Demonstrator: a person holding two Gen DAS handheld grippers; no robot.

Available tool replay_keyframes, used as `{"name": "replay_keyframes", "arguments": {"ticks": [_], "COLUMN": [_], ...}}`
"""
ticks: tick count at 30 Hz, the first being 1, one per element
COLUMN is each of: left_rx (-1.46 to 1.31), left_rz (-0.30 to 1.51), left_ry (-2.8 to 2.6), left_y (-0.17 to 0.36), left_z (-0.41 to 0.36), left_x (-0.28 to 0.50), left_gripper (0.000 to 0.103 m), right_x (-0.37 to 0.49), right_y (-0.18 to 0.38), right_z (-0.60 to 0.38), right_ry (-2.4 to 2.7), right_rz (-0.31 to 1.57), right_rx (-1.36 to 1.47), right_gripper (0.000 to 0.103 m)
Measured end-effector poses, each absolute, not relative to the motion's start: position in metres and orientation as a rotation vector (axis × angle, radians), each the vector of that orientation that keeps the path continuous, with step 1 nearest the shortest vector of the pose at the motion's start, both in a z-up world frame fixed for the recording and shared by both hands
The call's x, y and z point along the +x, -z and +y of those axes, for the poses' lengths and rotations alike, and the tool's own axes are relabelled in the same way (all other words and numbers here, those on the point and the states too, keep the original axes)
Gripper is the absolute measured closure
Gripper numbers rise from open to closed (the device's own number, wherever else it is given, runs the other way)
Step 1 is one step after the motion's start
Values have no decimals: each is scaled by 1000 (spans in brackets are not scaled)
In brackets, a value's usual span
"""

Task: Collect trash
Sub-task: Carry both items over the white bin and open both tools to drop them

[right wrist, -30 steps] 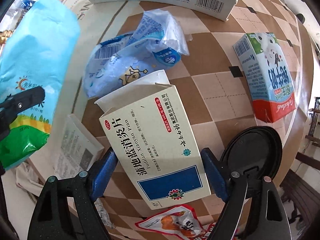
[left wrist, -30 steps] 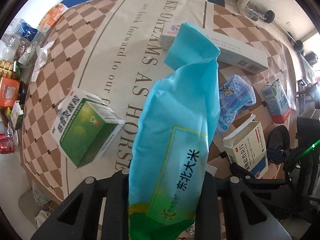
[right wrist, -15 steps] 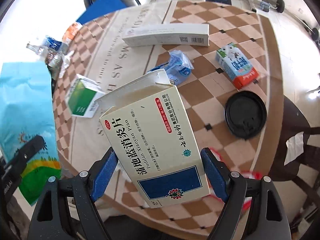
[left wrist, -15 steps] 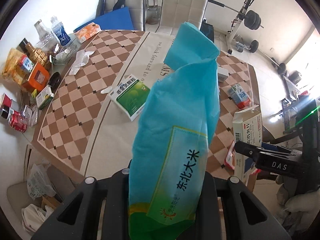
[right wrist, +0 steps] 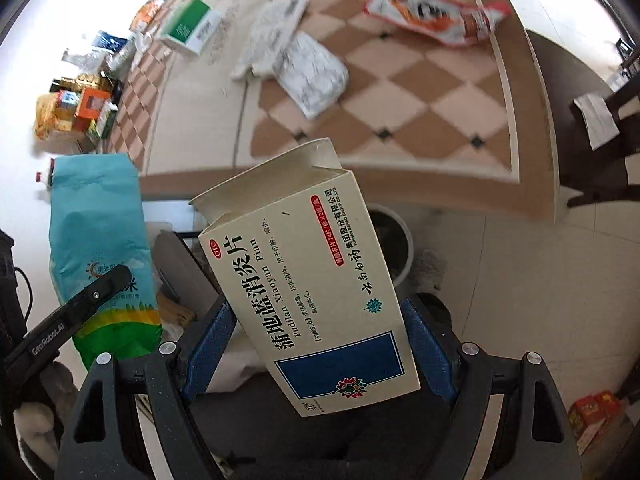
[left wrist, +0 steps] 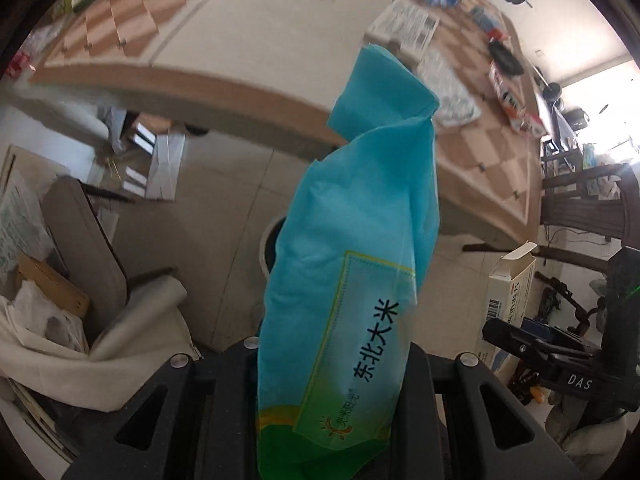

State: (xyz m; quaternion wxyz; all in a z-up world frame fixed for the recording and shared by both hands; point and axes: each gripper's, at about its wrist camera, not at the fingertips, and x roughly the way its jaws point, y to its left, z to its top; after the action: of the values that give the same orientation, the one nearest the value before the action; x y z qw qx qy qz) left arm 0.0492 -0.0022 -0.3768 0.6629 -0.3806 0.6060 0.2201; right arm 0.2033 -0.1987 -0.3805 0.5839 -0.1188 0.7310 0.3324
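My left gripper (left wrist: 336, 364) is shut on a blue and green rice bag (left wrist: 360, 248), held off the table over the floor. A white-rimmed bin (left wrist: 269, 248) shows just behind the bag. My right gripper (right wrist: 316, 320) is shut on an open cream medicine box (right wrist: 308, 280) with a blue panel. The same bin (right wrist: 394, 240) sits on the floor behind the box. The rice bag (right wrist: 102, 248) and the left gripper's finger (right wrist: 68, 316) show at the left of the right wrist view. The medicine box (left wrist: 510, 296) shows at the right of the left wrist view.
The checkered table (right wrist: 408, 88) holds a red snack wrapper (right wrist: 436, 12), crumpled white leaflets (right wrist: 308, 68) and a green box (right wrist: 192, 24). A beige chair (left wrist: 84, 240) with cloth stands on the floor at left. A dark wooden chair (right wrist: 608, 120) is at right.
Both grippers have pulled back from above the table and tilted down. They now hold the bag and the box over the floor by the bin.
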Motion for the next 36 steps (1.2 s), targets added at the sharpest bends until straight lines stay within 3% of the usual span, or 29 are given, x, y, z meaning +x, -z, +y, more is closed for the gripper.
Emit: {"name": "replay_keyframes", "arguments": {"ticks": [10,17,18,19,21,25,27,29,30,36], "left_rx": [-1053,-1059,-1054,-1065,-1104,-1163,-1152,-1100,-1068,-851], "left_rz": [1536,1616,1620,1619,1605,1558,1552,1547,1550,1594], "left_ry": [-415,-431,-436,-436,-443,-481,-507,-546,-565,-681], "left_y": [612,729,739,749,764,770,763,754,748,706], "left_z": [-15,-11,-11,-12,-9,2,4,6,6,7], "left_x": [70,87,85,85,79,60,51,48,45,37], "left_gripper": [82,76,74,62,17,14,4,2,2,2], "right_x": [154,162,165,167,175,181,184,187,188,186], "right_y": [582,715,733,749,781,826,840,850,850,828], "right_z": [-230,-217,-213,-208,-203,-200,-199,-192,-193,-185], "right_ry": [-647,-613,-610,-610,-611,-603,-595,-589,-584,-583], "right_rz": [1815,1816,1824,1834,1859,1905,1930,1939,1932,1871], "right_rx": [-466,-494,-497,-493,-500,-485,-439,-412,-406,-465], "right_gripper": [18,18,18,18,18,18,17,6,0,0]}}
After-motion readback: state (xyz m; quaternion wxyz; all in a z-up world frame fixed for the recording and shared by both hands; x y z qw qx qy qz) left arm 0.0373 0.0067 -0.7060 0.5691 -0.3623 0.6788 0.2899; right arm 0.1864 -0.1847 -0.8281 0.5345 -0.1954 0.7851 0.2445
